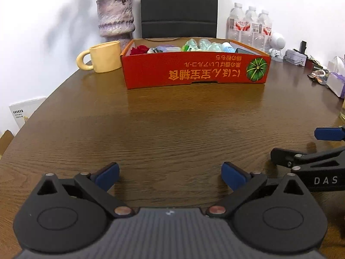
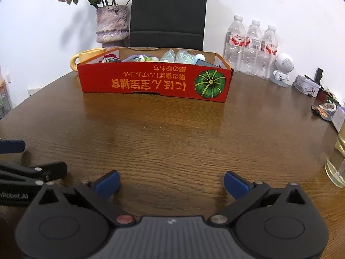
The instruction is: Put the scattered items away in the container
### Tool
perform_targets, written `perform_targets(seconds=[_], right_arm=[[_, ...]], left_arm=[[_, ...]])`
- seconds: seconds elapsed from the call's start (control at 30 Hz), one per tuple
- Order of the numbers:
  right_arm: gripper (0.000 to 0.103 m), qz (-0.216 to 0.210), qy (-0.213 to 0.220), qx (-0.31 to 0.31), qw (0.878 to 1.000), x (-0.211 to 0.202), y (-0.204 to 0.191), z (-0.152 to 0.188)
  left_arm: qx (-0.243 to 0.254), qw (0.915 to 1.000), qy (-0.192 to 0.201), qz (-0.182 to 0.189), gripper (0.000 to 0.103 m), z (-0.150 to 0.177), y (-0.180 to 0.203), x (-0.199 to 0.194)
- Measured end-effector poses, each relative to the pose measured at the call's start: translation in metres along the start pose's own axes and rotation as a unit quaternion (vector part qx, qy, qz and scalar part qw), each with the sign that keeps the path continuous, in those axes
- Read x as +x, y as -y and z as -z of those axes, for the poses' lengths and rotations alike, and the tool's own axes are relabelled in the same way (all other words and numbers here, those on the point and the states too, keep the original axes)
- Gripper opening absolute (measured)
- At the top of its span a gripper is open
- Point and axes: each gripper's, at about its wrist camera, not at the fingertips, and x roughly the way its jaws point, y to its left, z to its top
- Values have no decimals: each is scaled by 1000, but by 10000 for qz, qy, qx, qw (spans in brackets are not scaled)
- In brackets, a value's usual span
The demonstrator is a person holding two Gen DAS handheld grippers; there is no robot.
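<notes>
At the lower left of the right wrist view, the left gripper point(image 1: 170, 176) is being held low over the wooden table point(image 1: 172, 125), its blue pads point(image 1: 107, 176) being kept wide apart with nothing between them. To the upper left of the left wrist view, a yellow mug point(image 1: 103, 57) and a purple vase point(image 1: 115, 17) are being left standing just beside the container. At upper centre, the red cardboard box point(image 1: 194, 71) is sitting well apart from both tools, and small wrapped items point(image 1: 200, 45) are already lying inside it. No loose item is being shown on the bare wood in front of the box, so the tidying is judged nearly or fully done. The right gripper point(image 2: 171, 186) is likewise being held fully spread and empty at lower centre of its own view. At the right edge, water bottles point(image 2: 251, 47), a white figurine point(image 2: 283, 69) and packets point(image 2: 324, 109) are standing; whether these count as scattered cannot be told. If another pick is being planned, the far right clutter should be checked first, and the item should be approached with pads level.
</notes>
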Motion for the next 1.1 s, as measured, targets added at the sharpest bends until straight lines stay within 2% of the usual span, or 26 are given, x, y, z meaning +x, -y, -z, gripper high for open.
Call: perform_targets(seconds=[0.07,1.1], right_arm=[[103,-135,-64,163,9998,2,3,0],[103,-131,-73,174,9997,1,2,-1]], left_arm=[[-13,10000,-12,18,103,0,-1,1],[-67,9999,-54,101,103,-5,-4,5]])
